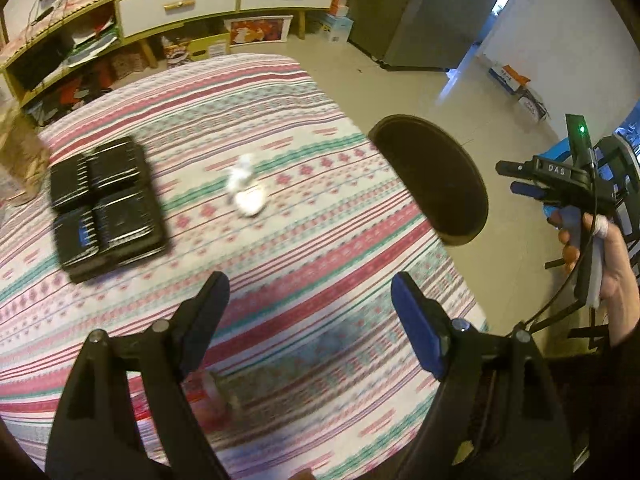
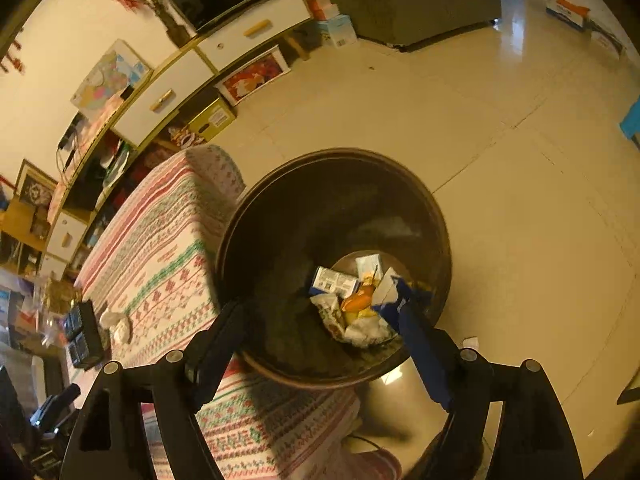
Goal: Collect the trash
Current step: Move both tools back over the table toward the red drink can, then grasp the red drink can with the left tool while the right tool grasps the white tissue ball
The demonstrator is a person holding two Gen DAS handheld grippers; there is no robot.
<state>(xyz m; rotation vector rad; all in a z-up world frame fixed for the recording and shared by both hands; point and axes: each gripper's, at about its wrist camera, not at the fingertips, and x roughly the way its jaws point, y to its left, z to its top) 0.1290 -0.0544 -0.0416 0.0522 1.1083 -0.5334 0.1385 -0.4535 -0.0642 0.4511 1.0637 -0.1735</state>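
Note:
A crumpled white tissue [image 1: 244, 188] lies on the striped tablecloth [image 1: 280, 128]; it also shows in the right wrist view [image 2: 118, 324]. A reddish wrapper [image 1: 206, 396] lies near the table's front, below my left gripper [image 1: 308, 296], which is open and empty above the table. A dark round bin [image 2: 440, 216] stands on the floor beside the table, also seen in the left wrist view [image 1: 430, 178]. It holds cartons, paper and an orange wrapper [image 2: 356, 300]. My right gripper [image 2: 320, 316] is open and empty over the bin; it shows in the left wrist view [image 1: 516, 178].
A black compartment tray [image 1: 106, 204] sits on the table's left part. A low cabinet with white drawers [image 1: 180, 8] stands behind the table. A grey fridge [image 1: 424, 12] stands at the back right. Boxes [image 1: 516, 80] lie on the tiled floor.

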